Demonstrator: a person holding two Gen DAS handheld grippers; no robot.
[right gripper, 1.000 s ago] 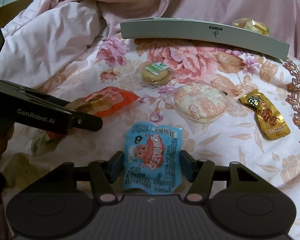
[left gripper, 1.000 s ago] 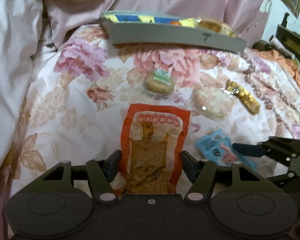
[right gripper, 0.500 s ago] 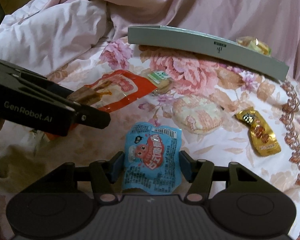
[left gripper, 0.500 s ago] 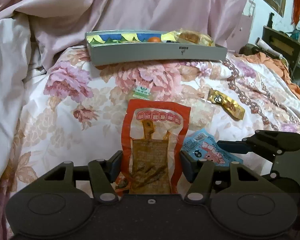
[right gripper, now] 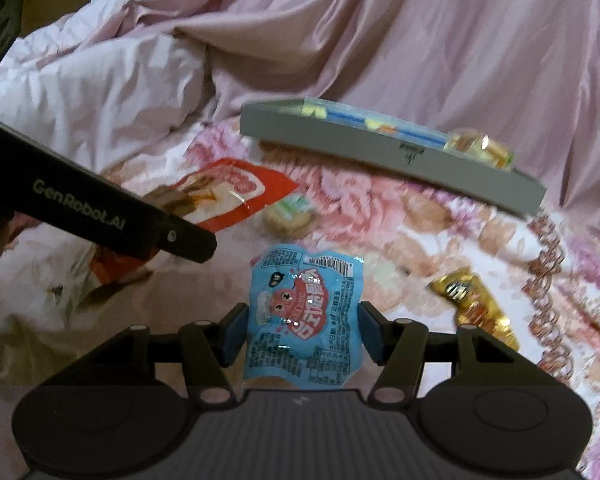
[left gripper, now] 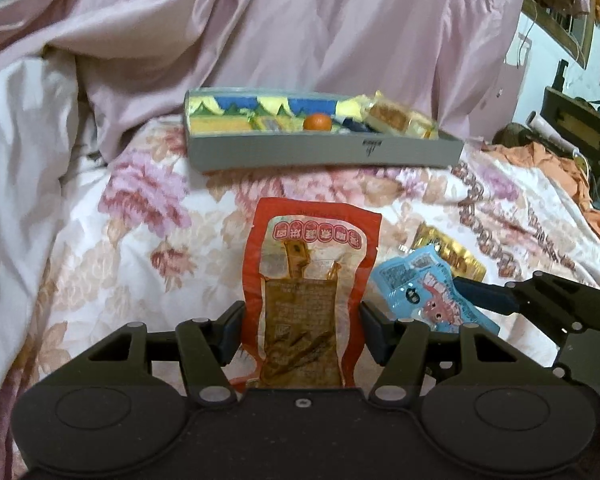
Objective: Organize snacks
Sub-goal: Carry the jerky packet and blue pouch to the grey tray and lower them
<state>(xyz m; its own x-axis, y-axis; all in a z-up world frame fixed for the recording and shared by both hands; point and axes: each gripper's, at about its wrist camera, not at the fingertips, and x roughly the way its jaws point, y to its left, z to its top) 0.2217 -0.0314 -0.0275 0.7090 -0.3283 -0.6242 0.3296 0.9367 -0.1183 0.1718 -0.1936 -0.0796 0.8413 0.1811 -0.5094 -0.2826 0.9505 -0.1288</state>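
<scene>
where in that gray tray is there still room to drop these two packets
Free: the gray tray has bare patterned floor at its left end, left of the small orange ball. Crowded: its right end, piled with clear-wrapped pastries.

Orange packet (left gripper: 308,292), blue packet (right gripper: 304,312)

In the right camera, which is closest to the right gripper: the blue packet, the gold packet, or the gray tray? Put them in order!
1. Blue packet: held between the right gripper fingers.
2. Gold packet: on the bedspread, to the right.
3. Gray tray: far back, by the pink blanket.
</scene>
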